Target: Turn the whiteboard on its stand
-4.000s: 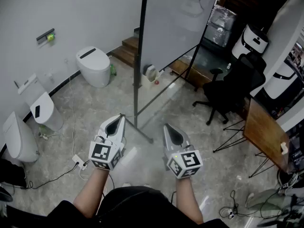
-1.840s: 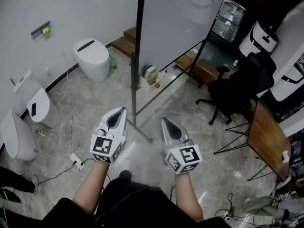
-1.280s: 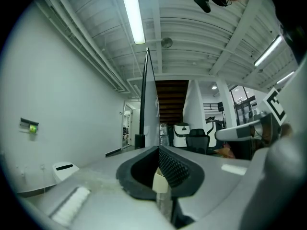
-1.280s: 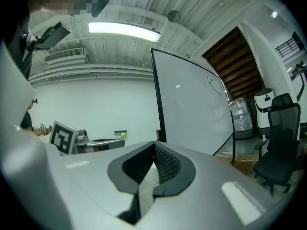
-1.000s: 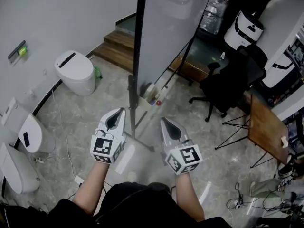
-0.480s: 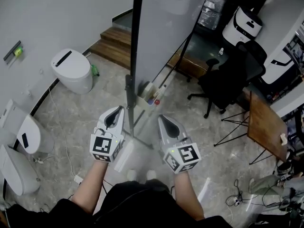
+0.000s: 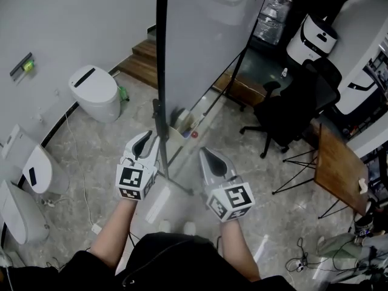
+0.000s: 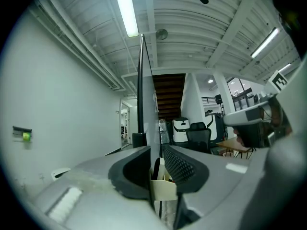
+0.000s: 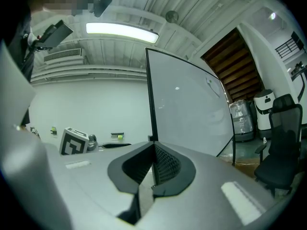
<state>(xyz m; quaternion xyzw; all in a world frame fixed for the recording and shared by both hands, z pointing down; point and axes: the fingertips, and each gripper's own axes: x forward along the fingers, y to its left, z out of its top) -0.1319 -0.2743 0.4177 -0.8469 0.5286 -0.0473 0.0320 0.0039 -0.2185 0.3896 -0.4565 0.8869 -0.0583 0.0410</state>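
head view looks down on one whiteboard point(image 7: 206, 35), a tall pale grey panel in a thin black frame. it stands upright on its stand and is seen almost edge-on, so its near black edge runs down from the top of the picture. the surface looks bare apart from soft reflections. below it, the stand's grey post point(image 7: 159, 132) drops to a foot bar point(image 7: 177, 185) on the marble floor point(image 7: 254, 193). a pale tray point(image 7: 180, 121) holding a few small items sits low behind the post.

two grippers are out in front, one in each hand. the left gripper point(image 7: 145, 139) is just left of the post, close beside it. in the left gripper view its jaws stand only a narrow slit apart with nothing between them, and the board's edge point(image 8: 142, 80) and the tray show through the gap. the right gripper point(image 7: 203, 151) is right of the post and apart from it. in the right gripper view its tips meet and grip nothing, with the whiteboard point(image 9: 187, 109) rising beyond.

around the board are three white toilets: one point(image 7: 94, 93) near the wooden steps point(image 7: 142, 62) and two point(image 7: 36, 159) point(image 7: 15, 211) along the left wall. one black office chair point(image 7: 291, 114) stands near the stand's far leg. one wooden table point(image 7: 336, 168) is at the right, and two white-and-black machines point(image 7: 315, 38) point(image 7: 364, 80) are behind the chair. cables point(image 7: 79, 180) trail over the floor at the left.
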